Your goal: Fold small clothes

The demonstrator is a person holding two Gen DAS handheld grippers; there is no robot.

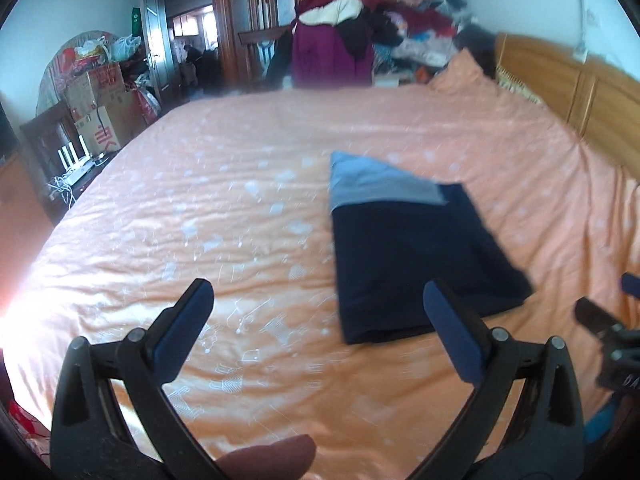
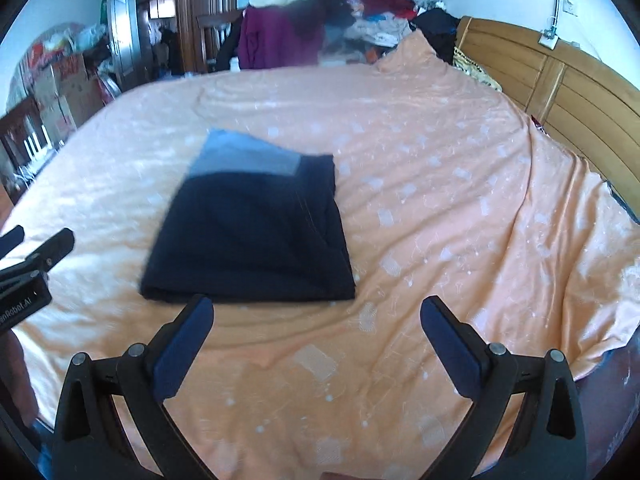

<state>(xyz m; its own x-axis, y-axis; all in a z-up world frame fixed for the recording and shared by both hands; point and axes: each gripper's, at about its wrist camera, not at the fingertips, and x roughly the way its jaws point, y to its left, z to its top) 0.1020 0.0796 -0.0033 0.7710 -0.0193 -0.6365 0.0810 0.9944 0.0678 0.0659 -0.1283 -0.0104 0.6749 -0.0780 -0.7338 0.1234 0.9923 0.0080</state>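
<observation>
Lying folded garment (image 2: 248, 232), clothes pile (image 2: 320, 12) beyond

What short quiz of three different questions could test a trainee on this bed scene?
1. True or false: the left gripper is shut on the folded navy garment.
2. On which surface does the garment lie: A) wooden headboard, B) orange bedsheet, C) cardboard boxes?
3. Fill in: the pale panel at the garment's far end is ____ in colour.

Key:
1. False; both it and the right gripper are open and hold nothing.
2. B.
3. Grey.
</observation>
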